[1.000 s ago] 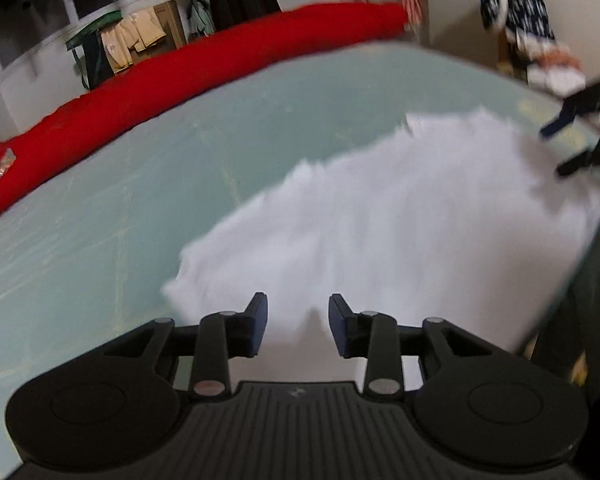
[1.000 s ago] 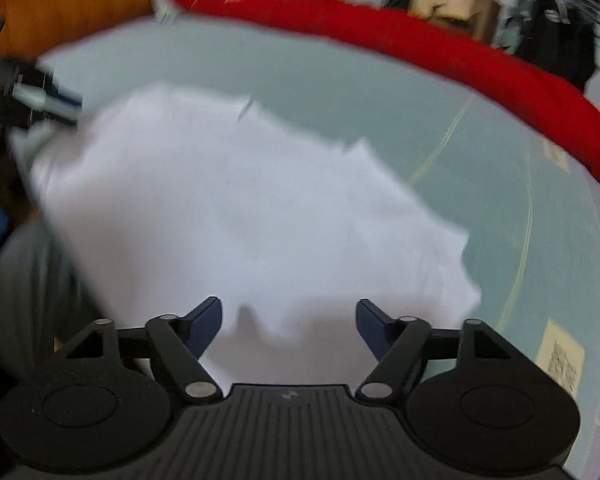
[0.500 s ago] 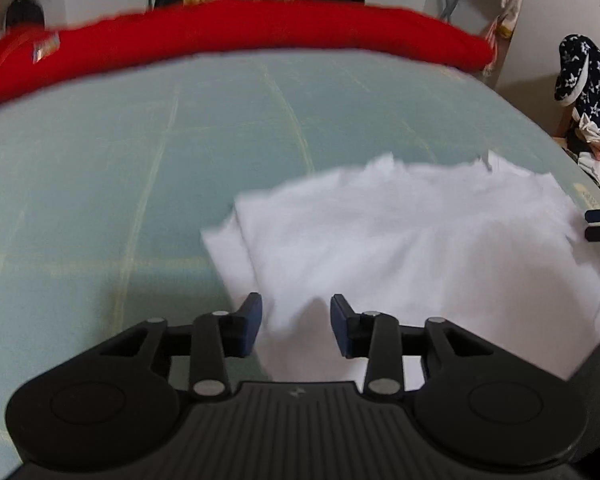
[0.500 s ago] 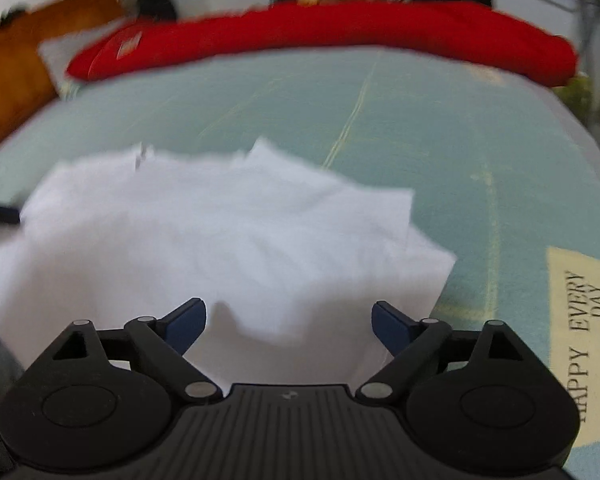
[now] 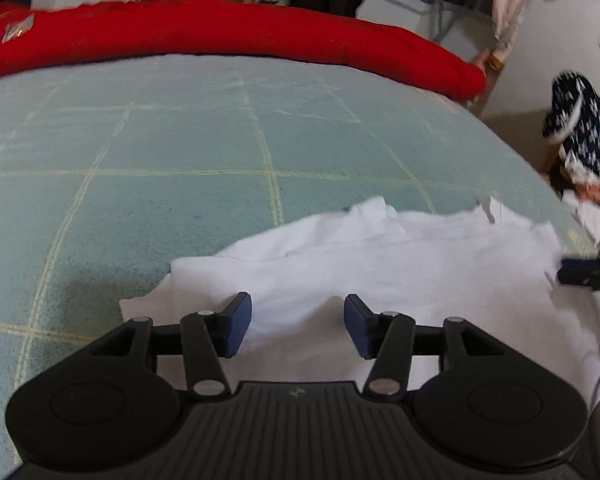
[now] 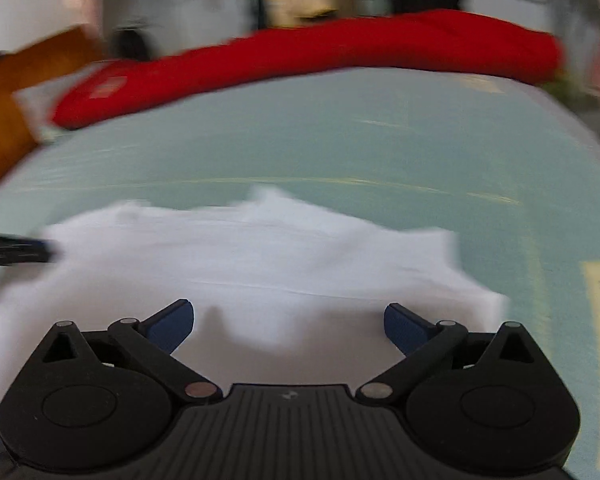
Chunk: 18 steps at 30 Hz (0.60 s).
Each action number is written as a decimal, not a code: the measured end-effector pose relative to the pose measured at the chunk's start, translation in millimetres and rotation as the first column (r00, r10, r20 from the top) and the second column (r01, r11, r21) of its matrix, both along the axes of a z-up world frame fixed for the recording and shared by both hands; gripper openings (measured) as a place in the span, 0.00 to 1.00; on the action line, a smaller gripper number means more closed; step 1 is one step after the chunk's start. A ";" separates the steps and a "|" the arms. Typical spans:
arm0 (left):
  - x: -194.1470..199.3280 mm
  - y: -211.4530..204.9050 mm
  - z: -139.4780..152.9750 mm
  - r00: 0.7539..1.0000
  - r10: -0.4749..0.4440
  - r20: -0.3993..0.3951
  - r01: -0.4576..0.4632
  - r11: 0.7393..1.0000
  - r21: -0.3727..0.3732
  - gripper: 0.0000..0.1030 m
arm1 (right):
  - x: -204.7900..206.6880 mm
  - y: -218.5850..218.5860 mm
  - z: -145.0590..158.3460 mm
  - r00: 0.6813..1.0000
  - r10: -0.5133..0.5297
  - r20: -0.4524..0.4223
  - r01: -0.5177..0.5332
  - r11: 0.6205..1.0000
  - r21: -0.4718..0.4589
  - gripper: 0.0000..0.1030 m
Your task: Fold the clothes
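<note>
Left wrist view: the left claw [image 5: 296,326] hangs over a soft, rumpled white garment [image 5: 400,256] lying on a pale green bed [image 5: 180,140] with a thin yellow grid — jaws opening, pads clear of the cloth. A plump red bolster [image 5: 220,36] runs behind.

Right wrist view, blurred: the right claw [image 6: 288,326] is spread wide and opening, empty, above the garment [image 6: 260,248].

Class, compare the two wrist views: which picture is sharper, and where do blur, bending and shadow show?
Left wrist view: sharper, grid lines on the green bed cover bend; shadow beside the white garment. Right wrist view: smeared sideways, red bolster soft.
</note>
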<state>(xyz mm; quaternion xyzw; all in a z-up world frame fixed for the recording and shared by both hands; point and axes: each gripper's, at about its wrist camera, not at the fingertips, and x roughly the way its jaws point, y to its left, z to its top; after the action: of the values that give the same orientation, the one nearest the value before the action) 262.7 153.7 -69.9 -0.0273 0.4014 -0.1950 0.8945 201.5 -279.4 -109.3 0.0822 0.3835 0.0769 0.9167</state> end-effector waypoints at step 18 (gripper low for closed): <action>-103.2 33.1 2.9 0.985 -0.008 -0.174 -0.010 0.995 -0.099 0.67 | -59.1 33.3 7.3 0.995 0.096 -0.004 -0.094 0.977 0.193 1.00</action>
<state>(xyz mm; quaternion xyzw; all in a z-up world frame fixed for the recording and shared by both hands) 159.5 186.8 -67.0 -0.0889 0.4678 -0.2112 0.8536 142.5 -246.1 -102.0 0.1527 0.3840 0.1569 0.8970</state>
